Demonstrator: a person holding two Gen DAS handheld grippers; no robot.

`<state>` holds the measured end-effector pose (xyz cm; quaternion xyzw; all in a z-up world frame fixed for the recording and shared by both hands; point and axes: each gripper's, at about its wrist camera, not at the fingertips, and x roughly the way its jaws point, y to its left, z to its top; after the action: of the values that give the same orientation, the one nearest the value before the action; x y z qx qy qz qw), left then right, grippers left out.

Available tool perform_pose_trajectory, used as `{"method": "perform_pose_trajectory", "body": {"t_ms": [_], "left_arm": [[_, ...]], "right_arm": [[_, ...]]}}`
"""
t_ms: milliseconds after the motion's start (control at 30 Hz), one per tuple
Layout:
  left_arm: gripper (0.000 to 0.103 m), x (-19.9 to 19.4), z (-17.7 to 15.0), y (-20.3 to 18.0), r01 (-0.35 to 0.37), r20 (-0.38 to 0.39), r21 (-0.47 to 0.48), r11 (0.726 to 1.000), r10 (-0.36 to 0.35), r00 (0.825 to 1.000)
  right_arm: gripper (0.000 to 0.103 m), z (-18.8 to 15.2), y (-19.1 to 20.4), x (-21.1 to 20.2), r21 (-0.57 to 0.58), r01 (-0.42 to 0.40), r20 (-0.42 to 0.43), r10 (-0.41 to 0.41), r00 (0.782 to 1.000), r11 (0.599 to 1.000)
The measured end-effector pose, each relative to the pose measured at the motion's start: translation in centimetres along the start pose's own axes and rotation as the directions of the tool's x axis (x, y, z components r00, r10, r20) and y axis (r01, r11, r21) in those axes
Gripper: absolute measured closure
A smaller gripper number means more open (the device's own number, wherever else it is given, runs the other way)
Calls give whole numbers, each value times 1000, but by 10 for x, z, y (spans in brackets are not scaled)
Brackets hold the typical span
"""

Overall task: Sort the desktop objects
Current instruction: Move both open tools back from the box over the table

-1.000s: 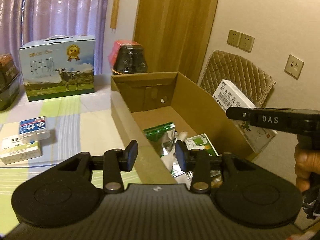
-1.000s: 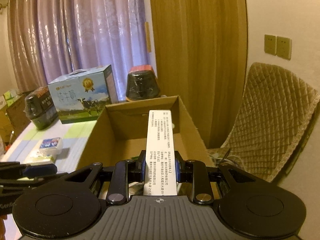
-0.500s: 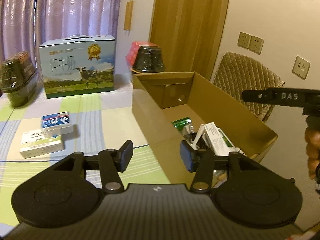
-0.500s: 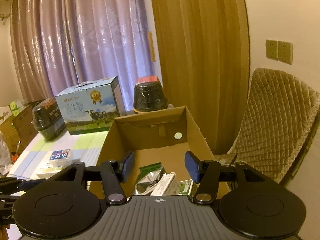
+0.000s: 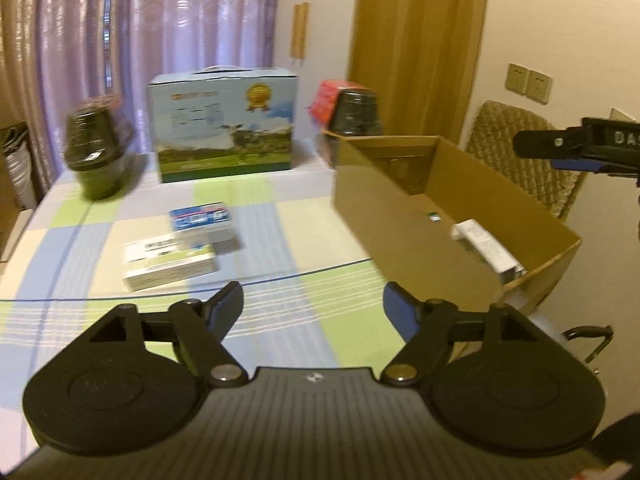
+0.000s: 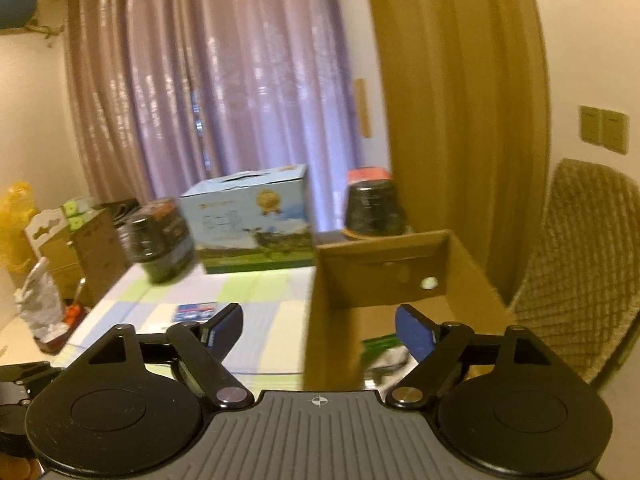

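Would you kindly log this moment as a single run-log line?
left gripper: open, empty | right gripper: open, empty | cardboard box: holds white box | table: blue box, white-green box unsorted

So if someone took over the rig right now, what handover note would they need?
Left claw: open, holding nothing, above the table.
Right claw: open, holding nothing, over the carton's near edge.
Done: a white box and a green packet lie in the carton.
Left: blue box and white-green box, side by side on the table left of the carton. Likely next pick: one of these.
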<state>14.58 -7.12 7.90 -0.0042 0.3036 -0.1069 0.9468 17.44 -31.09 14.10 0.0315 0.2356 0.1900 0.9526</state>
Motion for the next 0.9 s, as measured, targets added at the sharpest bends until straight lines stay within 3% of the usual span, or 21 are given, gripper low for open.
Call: {"method": "perform_pose_trajectory", "body": {"t_ms": [333, 667, 900], "left_arm": [[16, -23, -22, 71, -70, -46, -3, 998, 69, 997], [10, -21, -37, 109, -88, -91, 12, 996, 89, 992], [9, -5, -35, 124, -58, -115, 133, 989, 73, 991]], "right_arm": [[12, -16, 67, 28, -94, -102, -69, 96, 993, 990], [8, -34, 103, 59, -180, -158, -167, 128, 978, 971], [6, -35, 119, 89, -253, -235, -286, 160, 945, 938]]}}
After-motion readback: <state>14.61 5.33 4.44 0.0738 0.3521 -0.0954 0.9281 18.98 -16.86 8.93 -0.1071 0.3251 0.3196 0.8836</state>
